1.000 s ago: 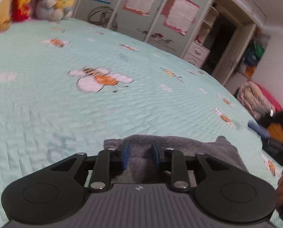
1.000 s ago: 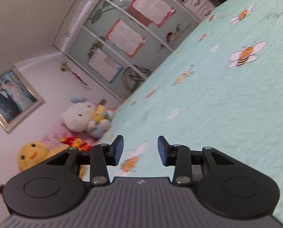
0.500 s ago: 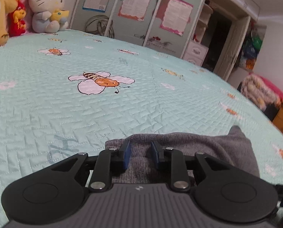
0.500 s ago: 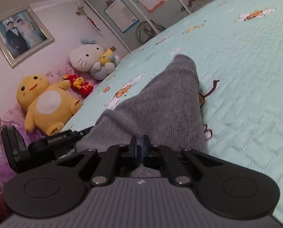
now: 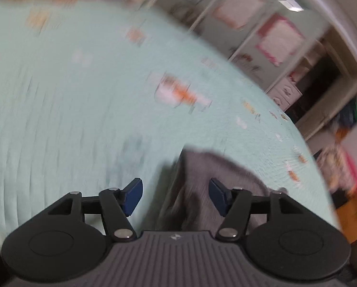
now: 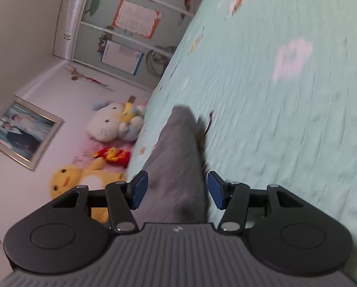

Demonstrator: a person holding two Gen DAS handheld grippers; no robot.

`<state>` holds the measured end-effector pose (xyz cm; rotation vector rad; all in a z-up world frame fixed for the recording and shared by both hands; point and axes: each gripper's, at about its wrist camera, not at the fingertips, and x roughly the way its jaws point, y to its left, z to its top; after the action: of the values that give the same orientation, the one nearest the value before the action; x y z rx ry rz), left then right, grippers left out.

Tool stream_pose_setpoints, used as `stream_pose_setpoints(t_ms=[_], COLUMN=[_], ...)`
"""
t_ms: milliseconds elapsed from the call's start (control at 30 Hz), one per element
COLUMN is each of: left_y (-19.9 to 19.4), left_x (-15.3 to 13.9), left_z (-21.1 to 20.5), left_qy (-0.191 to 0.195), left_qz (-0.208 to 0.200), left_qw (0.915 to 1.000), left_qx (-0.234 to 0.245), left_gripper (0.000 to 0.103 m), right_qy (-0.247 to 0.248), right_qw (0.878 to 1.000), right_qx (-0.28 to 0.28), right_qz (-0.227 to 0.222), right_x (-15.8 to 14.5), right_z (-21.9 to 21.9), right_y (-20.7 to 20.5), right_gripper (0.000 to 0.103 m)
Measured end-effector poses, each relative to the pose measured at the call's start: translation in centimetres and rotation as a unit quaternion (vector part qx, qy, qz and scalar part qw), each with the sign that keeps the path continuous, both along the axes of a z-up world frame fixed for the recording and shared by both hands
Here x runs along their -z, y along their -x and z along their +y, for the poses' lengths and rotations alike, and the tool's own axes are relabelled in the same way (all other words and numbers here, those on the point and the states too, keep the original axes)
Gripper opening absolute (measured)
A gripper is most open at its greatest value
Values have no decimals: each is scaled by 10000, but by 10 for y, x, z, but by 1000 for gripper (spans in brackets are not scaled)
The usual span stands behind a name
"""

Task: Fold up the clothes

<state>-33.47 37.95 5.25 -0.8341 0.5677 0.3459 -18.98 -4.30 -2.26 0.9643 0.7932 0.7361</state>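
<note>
A grey knitted garment lies bunched on the mint-green quilted bedspread. In the left wrist view my left gripper is open, its blue pads wide apart, just above the garment's near edge. In the right wrist view the same garment stretches away as a long grey strip between the fingers. My right gripper is open too, with the cloth lying loose between the pads. Both views are motion-blurred.
The bedspread carries bee prints. Plush toys and a yellow plush sit at the head of the bed under a framed photo. Wardrobe doors with posters and a doorway stand beyond the bed.
Both grippers were shut on the grey garment half a second ago and have opened, letting it go. Both cameras have swung and tilted, and the garment now rests on the bed.
</note>
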Motion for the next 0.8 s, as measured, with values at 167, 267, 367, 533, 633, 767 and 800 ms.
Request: stream_pose_setpoints(t_ms=[167,267,367,533,633,767,800], left_y=[-2,-7,-7,-7,-9,-16,-19], left_x=[16,30,50,50,51,41,34], left_z=[3,3,7,5,6,23,30], left_qy=[746,1023,1503,1565,1552,1605,1553], left_qz=[-210,-143,-276,-478,-401,-509,-566], left_qw=[9969,9945,9882,9859,9860,9829,9830], left_qx=[141,154,130,343,463,749,798], left_gripper=[67,70,71,78,50,38,38], right_qy=[299,434,544,541,434,314,256], right_qw=[9980,9962,9935,9906,9917,9942,9943], right_qx=[-550,-736,-988,-1247,-1192,-974,-981], right_qz=[70,182,150,142,198,329,341], right_x=[-6,0,-2,-3,-2,-6,-10], right_z=[24,18,23,26,21,19,22], right_y=[-3,-3,-7,-11,-8,2,8], right_gripper=[57,60,66,67,60,35,32])
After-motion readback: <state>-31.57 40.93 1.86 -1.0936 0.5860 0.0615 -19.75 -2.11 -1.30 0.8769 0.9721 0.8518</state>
